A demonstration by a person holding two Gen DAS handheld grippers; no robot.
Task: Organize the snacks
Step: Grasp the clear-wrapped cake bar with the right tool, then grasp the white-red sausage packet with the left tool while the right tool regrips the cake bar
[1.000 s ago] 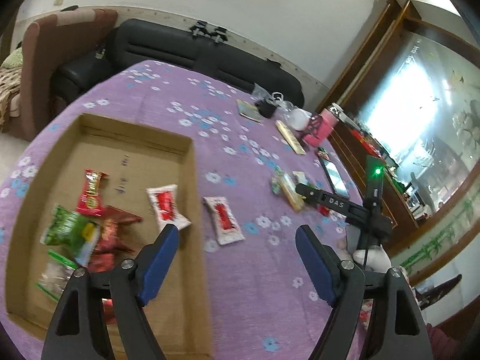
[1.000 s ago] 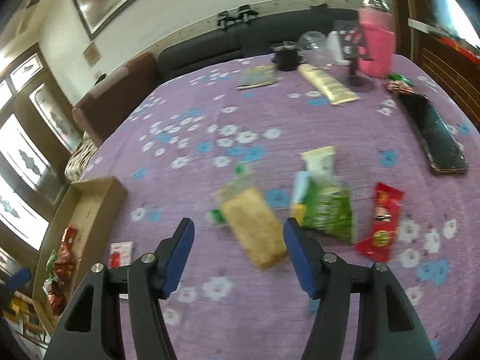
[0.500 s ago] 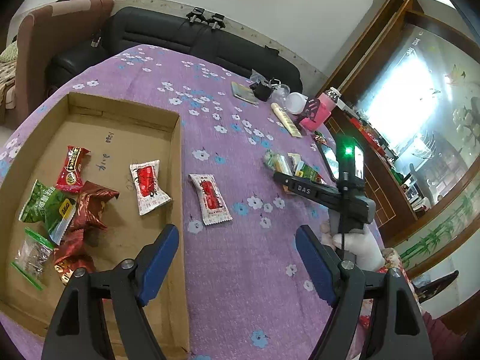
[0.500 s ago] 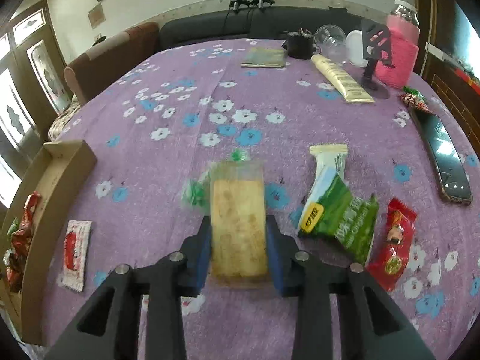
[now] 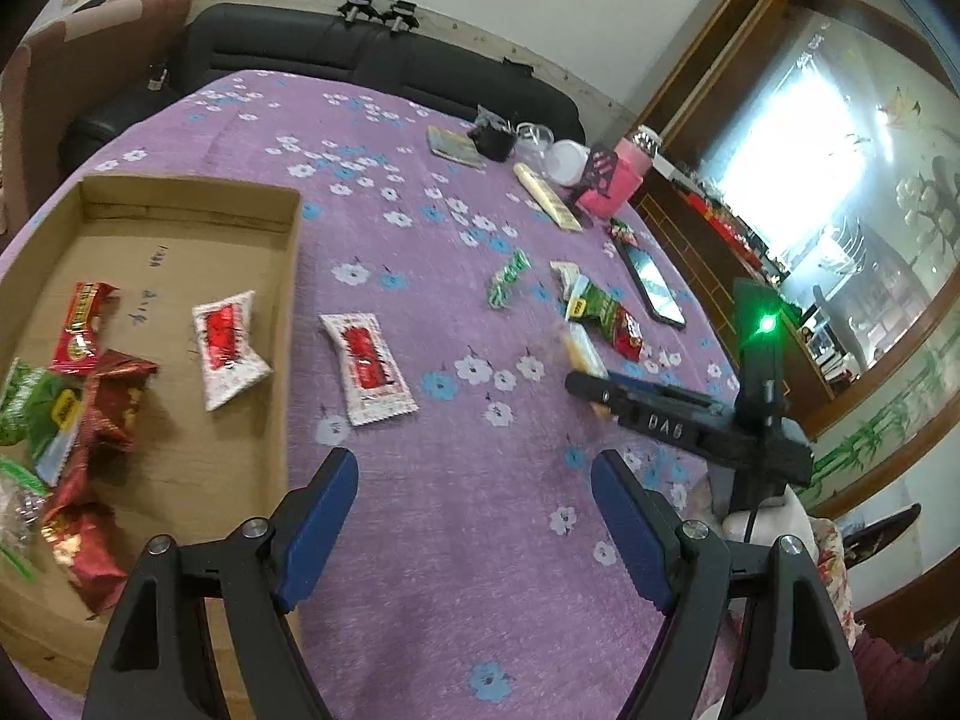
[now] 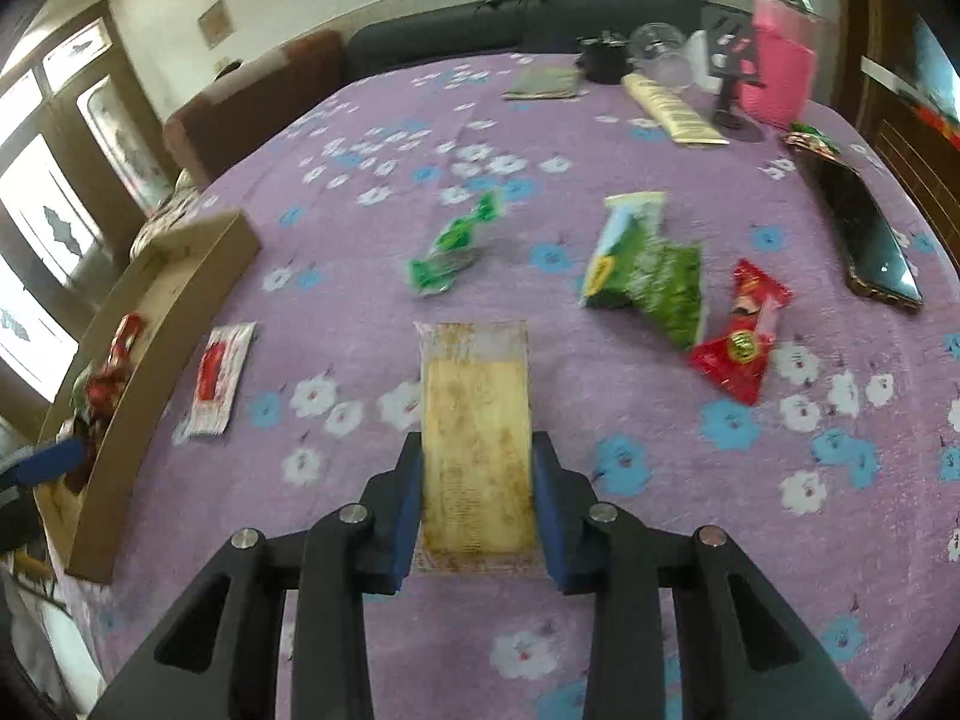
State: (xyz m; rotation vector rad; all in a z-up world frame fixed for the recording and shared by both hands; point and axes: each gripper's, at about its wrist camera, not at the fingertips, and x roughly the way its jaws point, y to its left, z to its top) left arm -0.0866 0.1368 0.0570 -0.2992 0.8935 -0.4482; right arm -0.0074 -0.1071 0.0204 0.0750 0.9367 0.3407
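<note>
Right wrist view: right gripper (image 6: 477,495) jaws clamp yellow cracker packet (image 6: 476,420); left gripper (image 5: 474,525) jaws spread, empty.

Both views are evenly and fairly brightly lit by soft daylight. In the left wrist view the window (image 5: 798,180) at upper right is blown out to white glare, and a green indicator light (image 5: 767,322) blooms. In the right wrist view, pale panes of the doors (image 6: 54,204) at left are overexposed. Shadows on the worktop (image 5: 420,510) are faint and short. Fisheye distortion bends the worktop edge and walls, with black vignette in the corners. Motion blur smears the green packets (image 6: 648,276) and floral print in the right view; the box (image 5: 180,228) edge is soft too.
</note>
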